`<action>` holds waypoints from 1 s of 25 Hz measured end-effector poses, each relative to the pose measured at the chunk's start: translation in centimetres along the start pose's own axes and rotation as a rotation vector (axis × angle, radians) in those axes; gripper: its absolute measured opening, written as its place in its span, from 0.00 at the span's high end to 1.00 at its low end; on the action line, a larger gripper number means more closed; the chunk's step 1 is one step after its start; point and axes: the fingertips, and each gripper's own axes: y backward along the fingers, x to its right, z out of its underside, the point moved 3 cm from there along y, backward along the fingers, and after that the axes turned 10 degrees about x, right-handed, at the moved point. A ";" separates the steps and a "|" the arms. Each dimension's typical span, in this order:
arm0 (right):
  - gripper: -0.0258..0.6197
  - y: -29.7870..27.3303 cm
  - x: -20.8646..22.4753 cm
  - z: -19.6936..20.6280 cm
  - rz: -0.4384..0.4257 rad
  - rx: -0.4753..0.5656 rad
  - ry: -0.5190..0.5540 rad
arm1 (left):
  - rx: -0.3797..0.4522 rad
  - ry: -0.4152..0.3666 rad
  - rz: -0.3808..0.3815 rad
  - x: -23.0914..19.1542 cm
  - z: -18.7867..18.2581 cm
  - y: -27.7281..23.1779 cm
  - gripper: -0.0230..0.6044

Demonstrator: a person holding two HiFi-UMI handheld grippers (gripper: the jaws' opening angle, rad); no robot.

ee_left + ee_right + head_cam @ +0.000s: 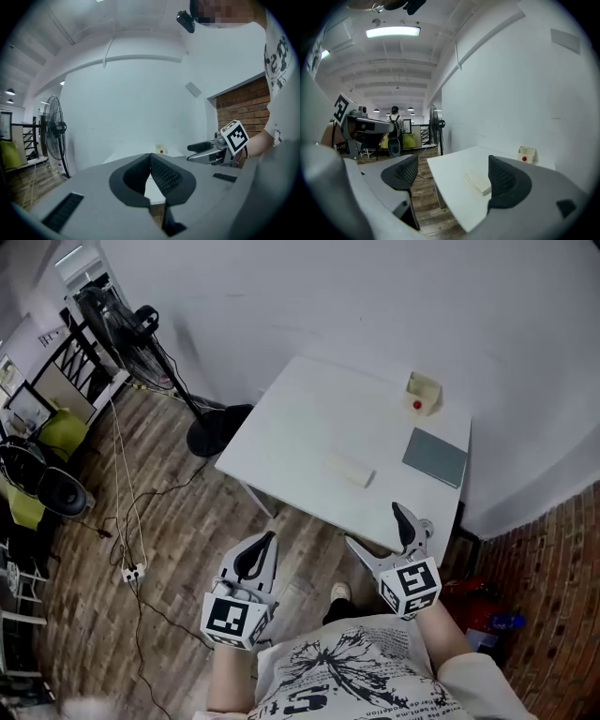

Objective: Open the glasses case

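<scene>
In the head view the glasses case (350,468) lies near the middle of the white bench (291,427), a little toward its near edge, with its long axis roughly parallel to that edge. We take the pale oblong for the case, though it is small here. It lies ahead of both tools. The right hand-held gripper (375,527), just off the near edge, is nearer than the left hand-held gripper (269,542), which hangs over the floor. In the left gripper view the jaws meet at the tips, holding nothing. In the right gripper view the jaws stand wide and empty, the case ahead, toward the right jaw. We read no brand or label on the case.
</scene>
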 end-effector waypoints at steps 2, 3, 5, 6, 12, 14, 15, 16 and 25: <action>0.24 -2.4 2.6 0.2 0.007 -0.019 -0.014 | -0.010 -0.011 0.017 -0.7 0.1 -3.6 0.94; 0.25 -3.4 3.7 0.2 0.008 -0.028 -0.017 | -0.015 -0.014 0.028 -1.0 0.2 -5.1 0.94; 0.25 -5.1 5.4 0.4 0.009 -0.050 -0.013 | -0.021 -0.016 0.045 -1.5 0.3 -7.9 0.94; 0.25 -5.8 6.2 0.7 0.011 -0.063 -0.012 | -0.025 -0.014 0.052 -1.7 0.5 -9.2 0.94; 0.25 -8.7 9.5 2.7 0.040 -0.154 -0.024 | -0.088 -0.001 0.112 -3.2 2.6 -14.9 0.94; 0.25 -9.6 10.3 2.9 0.059 -0.169 -0.007 | -0.109 -0.009 0.148 -3.6 3.3 -16.6 0.94; 0.25 -10.1 10.8 3.0 0.072 -0.173 -0.005 | -0.118 -0.015 0.171 -3.8 3.5 -17.5 0.94; 0.25 -10.6 11.3 3.2 0.088 -0.180 -0.010 | -0.127 -0.019 0.196 -4.0 3.8 -18.5 0.94; 0.29 -14.1 13.8 9.0 0.247 -0.354 -0.092 | -0.248 -0.011 0.454 -6.6 7.6 -26.6 0.94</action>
